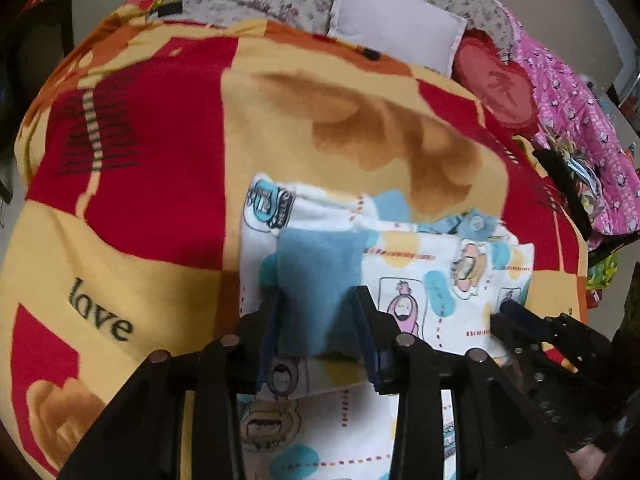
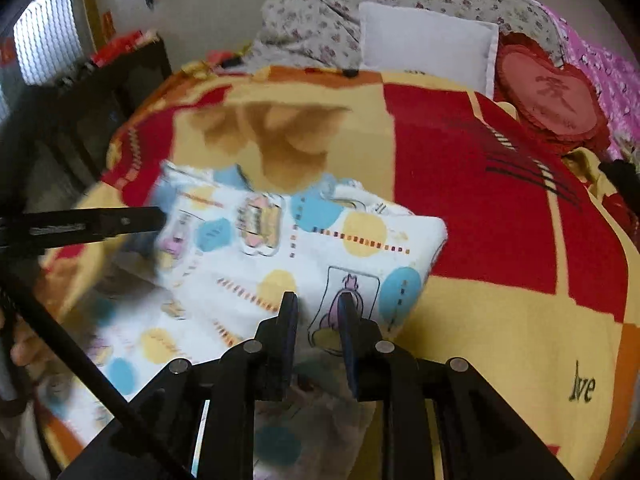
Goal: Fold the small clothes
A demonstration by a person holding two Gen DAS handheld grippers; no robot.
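Observation:
A small white garment with cartoon prints and blue and yellow blobs lies on a red and yellow blanket; it also shows in the right wrist view. My left gripper is shut on a blue cuff of the garment, which is held between the fingers. My right gripper is shut on the near edge of the garment, with fabric between its fingers. The right gripper also shows at the garment's right edge in the left wrist view. The left gripper shows from the side in the right wrist view.
The blanket covers a bed. At the back lie a white pillow, a floral quilt and a red heart cushion. Pink bedding and dark clutter sit at the right. Dark furniture stands left of the bed.

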